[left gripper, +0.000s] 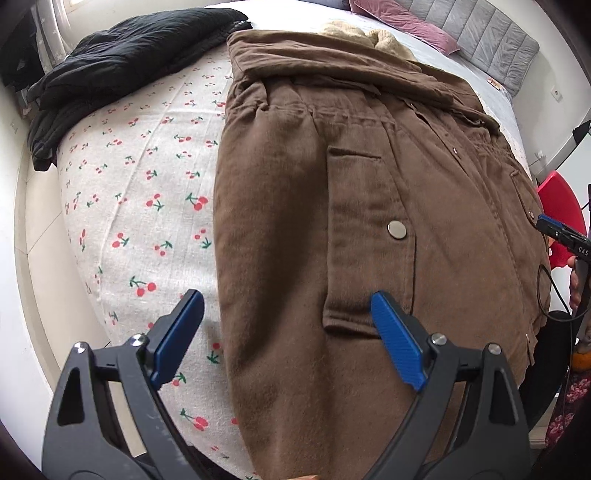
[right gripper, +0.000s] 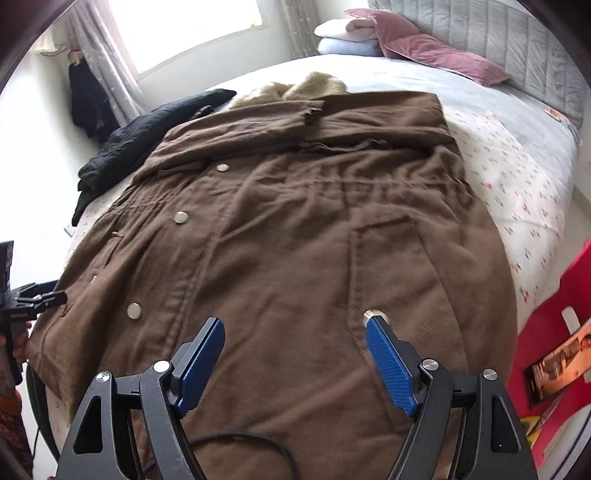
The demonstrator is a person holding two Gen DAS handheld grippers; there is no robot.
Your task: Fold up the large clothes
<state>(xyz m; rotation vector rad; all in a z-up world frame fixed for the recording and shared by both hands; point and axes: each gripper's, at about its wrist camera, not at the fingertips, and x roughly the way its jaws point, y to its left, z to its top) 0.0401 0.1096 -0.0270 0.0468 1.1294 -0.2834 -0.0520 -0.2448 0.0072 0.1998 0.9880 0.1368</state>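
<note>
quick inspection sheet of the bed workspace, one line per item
surface: bed with cherry-print sheet
job's things: brown coat spread flat, sleeves folded across the chest
clutter: black garment at the far left edge; pink pillow by the headboard
grippers: left claw open over the coat's left edge; right claw open above the hem, nothing held
cables: black cable lying on the coat
surroundings: window, red stool

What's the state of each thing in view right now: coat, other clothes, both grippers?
Brown coat: spread flat on the bed, sleeves folded across the chest, front snapped shut.
Black garment: bunched at the bed's edge.
Pink pillow: lying at the headboard.
Left gripper: open, empty, over the coat's side edge.
Right gripper: open, empty, over the coat's hem.
</note>
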